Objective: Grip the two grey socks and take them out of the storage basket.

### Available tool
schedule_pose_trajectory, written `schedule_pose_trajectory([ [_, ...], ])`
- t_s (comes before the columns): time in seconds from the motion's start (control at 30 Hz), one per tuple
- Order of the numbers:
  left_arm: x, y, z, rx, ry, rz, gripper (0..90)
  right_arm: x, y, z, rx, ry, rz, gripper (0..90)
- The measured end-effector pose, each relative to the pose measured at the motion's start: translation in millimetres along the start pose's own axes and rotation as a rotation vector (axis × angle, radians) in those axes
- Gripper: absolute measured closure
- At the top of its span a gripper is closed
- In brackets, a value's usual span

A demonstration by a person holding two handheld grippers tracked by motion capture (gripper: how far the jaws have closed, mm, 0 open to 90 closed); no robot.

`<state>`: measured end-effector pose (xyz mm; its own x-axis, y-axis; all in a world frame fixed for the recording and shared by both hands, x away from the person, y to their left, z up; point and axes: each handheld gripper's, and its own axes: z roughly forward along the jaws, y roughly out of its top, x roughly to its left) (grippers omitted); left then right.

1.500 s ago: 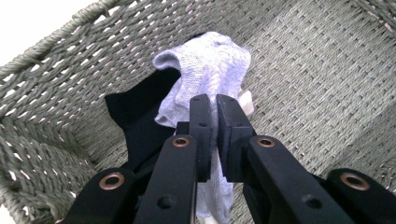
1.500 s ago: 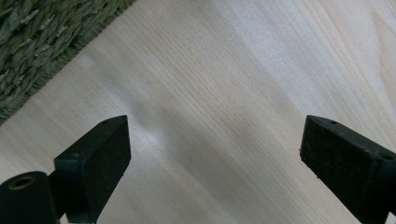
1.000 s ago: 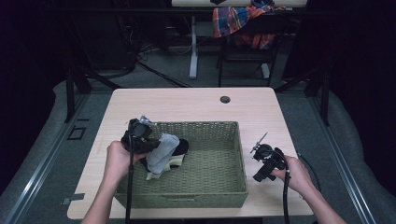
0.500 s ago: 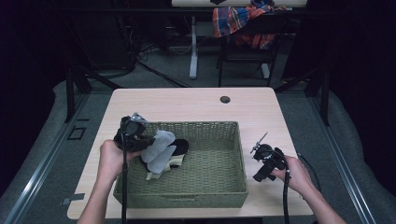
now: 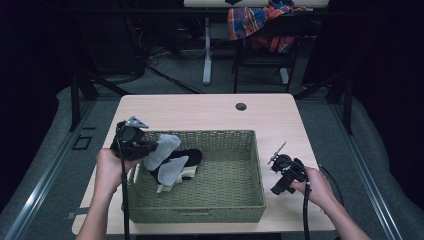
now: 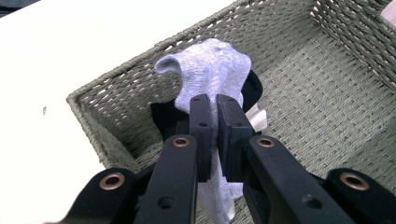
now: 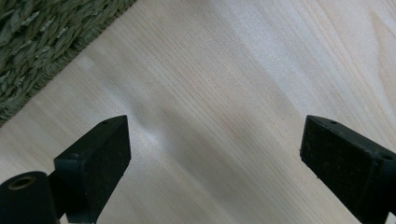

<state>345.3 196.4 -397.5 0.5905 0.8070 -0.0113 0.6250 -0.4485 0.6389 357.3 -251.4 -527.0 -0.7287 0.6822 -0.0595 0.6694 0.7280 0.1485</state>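
Observation:
A green woven basket (image 5: pixel 200 214) sits on the pale wooden table (image 5: pixel 200 112). My left gripper (image 5: pixel 145 148) hovers at the basket's left rim, shut on a light grey sock (image 5: pixel 163 146). In the left gripper view the jaws (image 6: pixel 212 116) pinch the sock (image 6: pixel 210 70), which hangs over the basket's corner (image 6: pixel 107 116). Under it in the basket lie a black garment (image 5: pixel 189 157), another grey sock (image 5: pixel 171 171) and a cream piece (image 5: pixel 189 173). My right gripper (image 5: pixel 281 182) rests low over the table right of the basket, open and with nothing in it (image 7: pixel 215 144).
A round cable hole (image 5: pixel 241 106) lies at the table's back edge. Behind the table stands a chair draped with a plaid cloth (image 5: pixel 257 22). The basket's right half (image 5: pixel 227 170) holds nothing. Bare table (image 7: pixel 261 70) lies under the right gripper, with the basket's edge (image 7: pixel 42 42) beside it.
My left gripper has moved left toward the basket's left rim, pulling the grey sock with it. The right gripper has stayed where it was.

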Motion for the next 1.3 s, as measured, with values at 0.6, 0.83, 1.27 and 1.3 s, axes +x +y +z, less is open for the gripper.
schedule_pose_trajectory([
  [0.6,21.0,-8.6,-26.4,-0.042,0.044,-0.059,85.8,0.2,0.0,-0.1,0.002,0.0,-0.001,8.3],
  [0.83,32.3,-15.1,-38.4,-0.06,0.075,-0.093,85.8,0.1,-0.1,-0.1,0.003,0.001,-0.001,8.3],
  [1.27,63.9,-37.5,-50.0,-0.069,0.146,-0.208,85.8,0.3,0.0,-0.1,0.004,0.005,-0.004,8.3],
  [1.3,63.9,-37.5,-50.0,-0.069,0.146,-0.208,85.8,0.3,0.0,-0.1,0.004,0.005,-0.004,8.3],
])
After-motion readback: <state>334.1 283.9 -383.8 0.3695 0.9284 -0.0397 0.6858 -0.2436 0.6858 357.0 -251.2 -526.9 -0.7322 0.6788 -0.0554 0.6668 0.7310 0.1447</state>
